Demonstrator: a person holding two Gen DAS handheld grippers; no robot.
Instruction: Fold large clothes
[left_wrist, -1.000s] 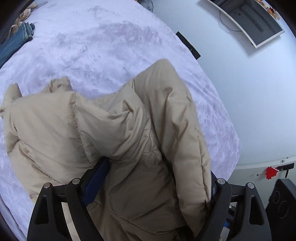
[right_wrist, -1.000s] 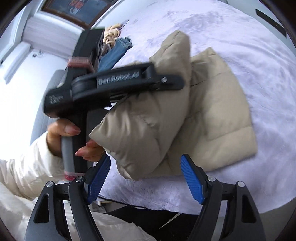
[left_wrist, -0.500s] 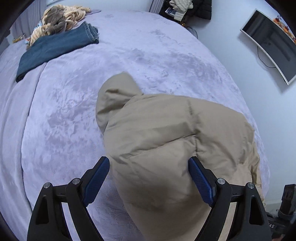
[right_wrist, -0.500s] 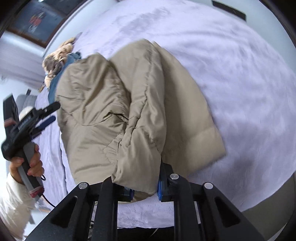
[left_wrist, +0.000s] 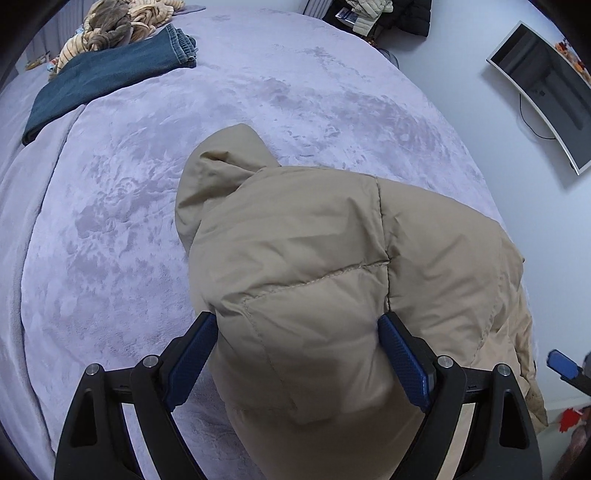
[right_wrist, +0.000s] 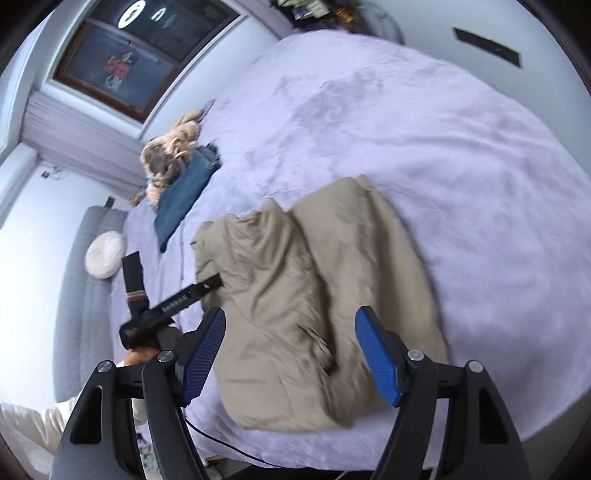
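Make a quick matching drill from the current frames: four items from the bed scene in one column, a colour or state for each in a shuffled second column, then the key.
Column 1
1. jacket
2. jeans
3. blanket
4. right gripper

Column 2
A. dark blue, folded, at the far end of the bed
B. pale lilac, plush, covering the bed
C. jaws apart, nothing pinched, above the coat
D. beige, puffy, bundled at the near edge

Pairs: 1-D, 2-A, 3-B, 4-C
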